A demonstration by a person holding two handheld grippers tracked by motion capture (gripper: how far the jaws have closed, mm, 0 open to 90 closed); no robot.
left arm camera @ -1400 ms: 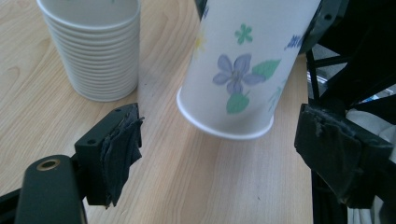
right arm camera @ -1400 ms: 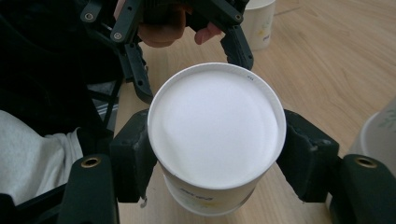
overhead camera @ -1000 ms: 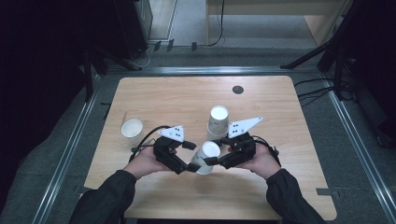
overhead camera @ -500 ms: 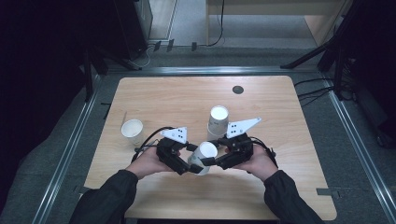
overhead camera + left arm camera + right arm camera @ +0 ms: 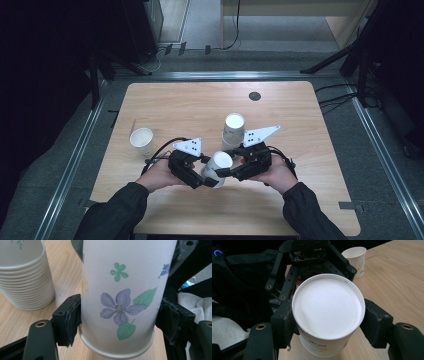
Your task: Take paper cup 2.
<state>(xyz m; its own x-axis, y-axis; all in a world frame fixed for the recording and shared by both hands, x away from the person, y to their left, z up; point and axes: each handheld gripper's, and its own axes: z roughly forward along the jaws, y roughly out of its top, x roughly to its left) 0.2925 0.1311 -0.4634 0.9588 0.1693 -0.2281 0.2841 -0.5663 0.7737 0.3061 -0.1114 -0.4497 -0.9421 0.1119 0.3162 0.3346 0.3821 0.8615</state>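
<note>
Closed in from the left since a second ago: left gripper (image 5: 202,176) jaws, just been closing, now pressing both sides of the flowered paper cup (image 5: 120,297). Held too by the right gripper (image 5: 231,171), clamped near the cup's white base (image 5: 328,307). Lower centre of the high view (above the table (image 5: 310,200)). Handover half done; right's release left. Stack of cups (image 5: 233,129) upper centre, lone cup (image 5: 142,140) at left

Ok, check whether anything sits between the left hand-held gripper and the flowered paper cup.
Nothing visible does. The left hand-held gripper has just been closing its jaws, and its pads meet the wall of the flowered paper cup on both sides. The stack of cups stands apart on the table, off to one side.
</note>
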